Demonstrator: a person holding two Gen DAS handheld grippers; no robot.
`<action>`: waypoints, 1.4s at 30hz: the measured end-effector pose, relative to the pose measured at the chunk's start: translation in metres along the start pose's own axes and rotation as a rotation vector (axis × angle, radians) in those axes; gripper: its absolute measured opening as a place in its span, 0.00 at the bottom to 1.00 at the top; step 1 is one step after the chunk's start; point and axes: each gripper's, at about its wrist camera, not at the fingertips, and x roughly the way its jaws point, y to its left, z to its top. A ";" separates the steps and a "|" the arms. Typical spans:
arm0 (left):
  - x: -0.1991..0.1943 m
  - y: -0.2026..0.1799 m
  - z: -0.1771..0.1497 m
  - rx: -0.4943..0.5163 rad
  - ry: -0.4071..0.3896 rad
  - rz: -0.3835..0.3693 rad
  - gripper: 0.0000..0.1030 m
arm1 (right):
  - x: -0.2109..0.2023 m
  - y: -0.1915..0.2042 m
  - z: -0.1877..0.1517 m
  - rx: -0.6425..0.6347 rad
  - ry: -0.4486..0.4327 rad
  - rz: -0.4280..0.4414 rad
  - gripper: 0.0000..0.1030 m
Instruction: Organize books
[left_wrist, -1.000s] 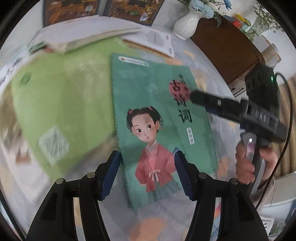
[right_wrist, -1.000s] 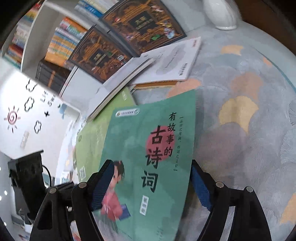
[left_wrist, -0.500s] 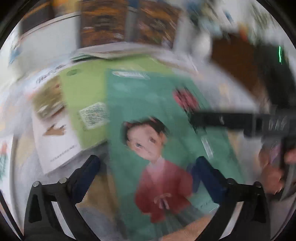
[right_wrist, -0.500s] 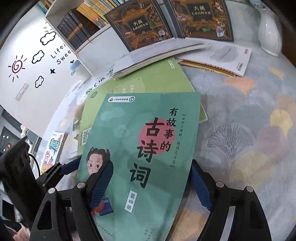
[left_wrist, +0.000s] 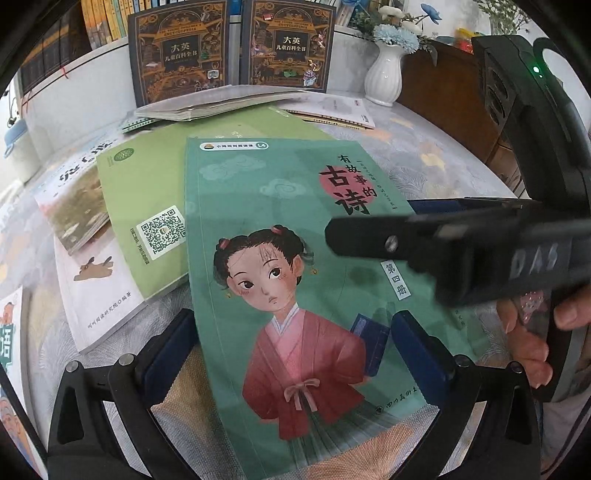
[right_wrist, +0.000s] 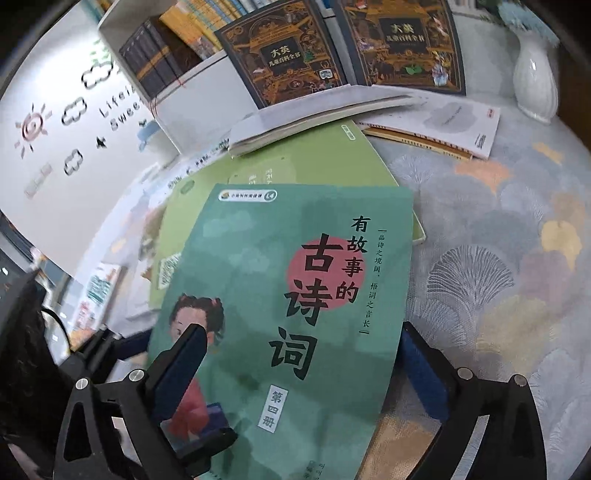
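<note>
Teal book flat on green book and tablecloth. L gripper jaws just went wide, straddling its near end, no pinch. R gripper just widened too, book between, not held. Released imo; placement done. Long axis runs near-to-far, title end toward shelf.

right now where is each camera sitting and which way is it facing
Left wrist: on the left gripper, angled down over the teal book; its open jaws, the right gripper and a hand show.
Right wrist: on the right gripper, angled down over the teal book from its other side; its own open jaws show, the left gripper at left.
Shared: teal book, green book, white vase, two dark encyclopedias.
</note>
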 end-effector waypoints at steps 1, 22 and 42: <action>0.000 0.000 0.000 0.000 0.000 0.000 1.00 | 0.001 0.002 -0.001 -0.012 0.000 -0.015 0.98; 0.000 0.000 0.000 0.000 0.001 0.001 1.00 | -0.005 -0.001 -0.006 0.021 -0.007 -0.023 0.97; 0.000 0.000 0.000 0.000 0.002 0.002 1.00 | -0.009 -0.005 -0.009 0.057 -0.017 -0.001 0.97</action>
